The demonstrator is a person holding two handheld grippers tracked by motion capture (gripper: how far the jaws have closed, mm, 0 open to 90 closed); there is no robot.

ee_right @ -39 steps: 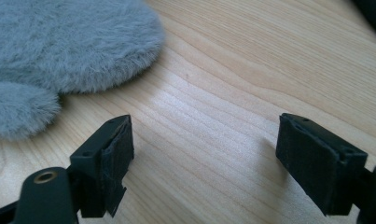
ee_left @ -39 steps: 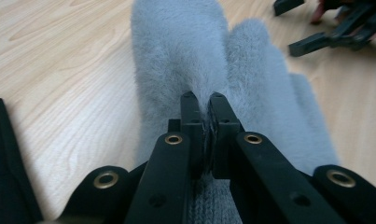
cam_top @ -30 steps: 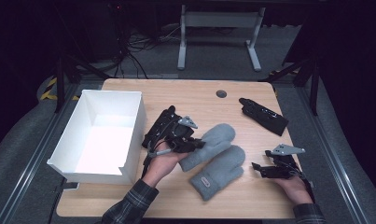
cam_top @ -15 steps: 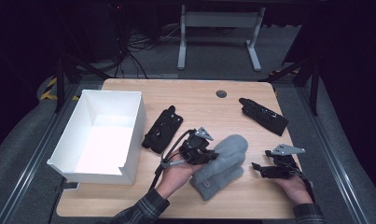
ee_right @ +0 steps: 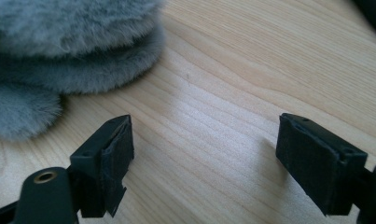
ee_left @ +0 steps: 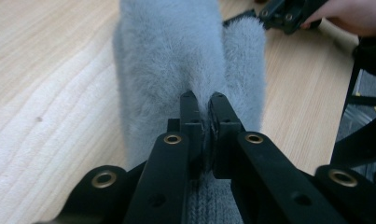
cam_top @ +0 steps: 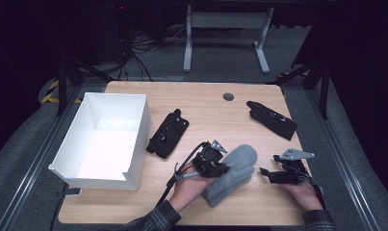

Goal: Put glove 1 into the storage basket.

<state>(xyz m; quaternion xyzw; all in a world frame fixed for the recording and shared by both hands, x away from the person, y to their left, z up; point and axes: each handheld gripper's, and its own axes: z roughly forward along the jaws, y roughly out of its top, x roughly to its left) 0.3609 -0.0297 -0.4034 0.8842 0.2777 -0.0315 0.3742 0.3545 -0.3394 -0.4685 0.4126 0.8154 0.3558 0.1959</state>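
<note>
Grey mittens (cam_top: 232,172) are stacked mid-table, right of the white box (cam_top: 109,139) and a black glove (cam_top: 168,134). Left gripper (ee_left: 202,105) is clamped on the top mitten's cuff end. Judged soft, light, floppy; cuff grip suits. Right gripper (ee_right: 202,158) is held apart, nothing between.

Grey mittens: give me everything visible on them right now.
The grey mittens are fluffy, fur-like on the outside, with a knit-looking cuff at the near end. They lie stacked, one on the other, on the wooden table, between the two hands, rounded tips pointing away and to the right. The left gripper is pinched shut on the top mitten's pile, near the cuff end. The right gripper sits open just beside them, not touching.
</note>
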